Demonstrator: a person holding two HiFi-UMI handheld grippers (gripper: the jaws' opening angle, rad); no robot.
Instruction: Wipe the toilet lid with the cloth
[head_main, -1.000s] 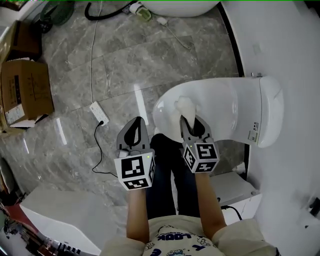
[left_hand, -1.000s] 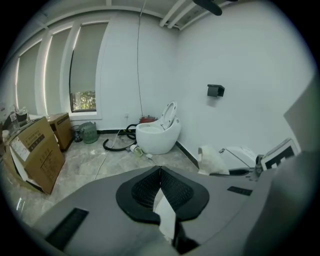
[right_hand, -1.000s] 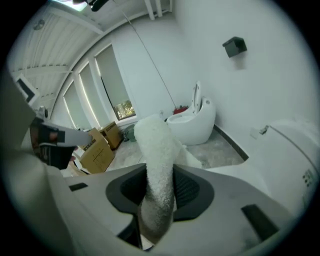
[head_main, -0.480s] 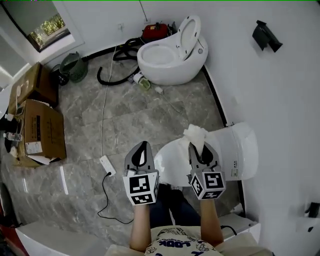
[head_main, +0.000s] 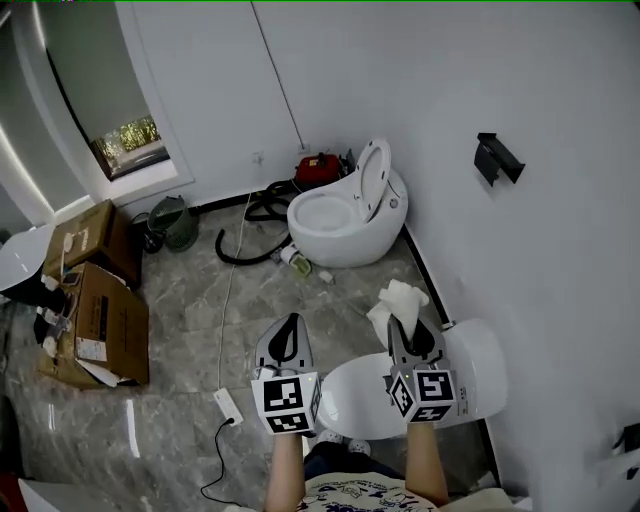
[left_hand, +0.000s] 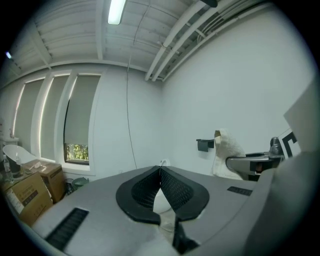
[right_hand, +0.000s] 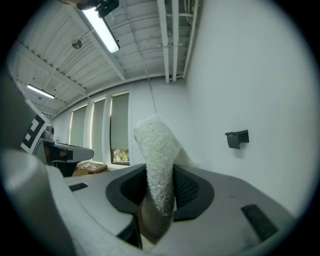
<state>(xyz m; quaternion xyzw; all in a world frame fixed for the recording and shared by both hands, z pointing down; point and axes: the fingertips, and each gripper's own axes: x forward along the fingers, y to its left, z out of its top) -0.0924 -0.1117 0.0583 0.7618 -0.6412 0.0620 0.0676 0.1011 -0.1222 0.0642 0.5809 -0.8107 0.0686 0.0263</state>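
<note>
The right hand-held gripper (head_main: 402, 327) grips a white cloth (head_main: 397, 301), held in the air clear of the closed toilet lid (head_main: 352, 393) below. Beside it, the left hand-held gripper (head_main: 289, 324) is empty, its jaws pressed together.

White, fluffy cloth (head_main: 398, 300), and a glossy white toilet lid (head_main: 355, 395). Right gripper (head_main: 404, 328) and left gripper (head_main: 290, 322): grey shells, black ribbed pads, black-and-white square markers on their cubes. The floor (head_main: 190, 290) is grey marble with pale veins. Brown cardboard boxes (head_main: 105, 320), a red machine (head_main: 318, 168), a black hose (head_main: 250, 215), a black wall bracket (head_main: 497, 158).
</note>
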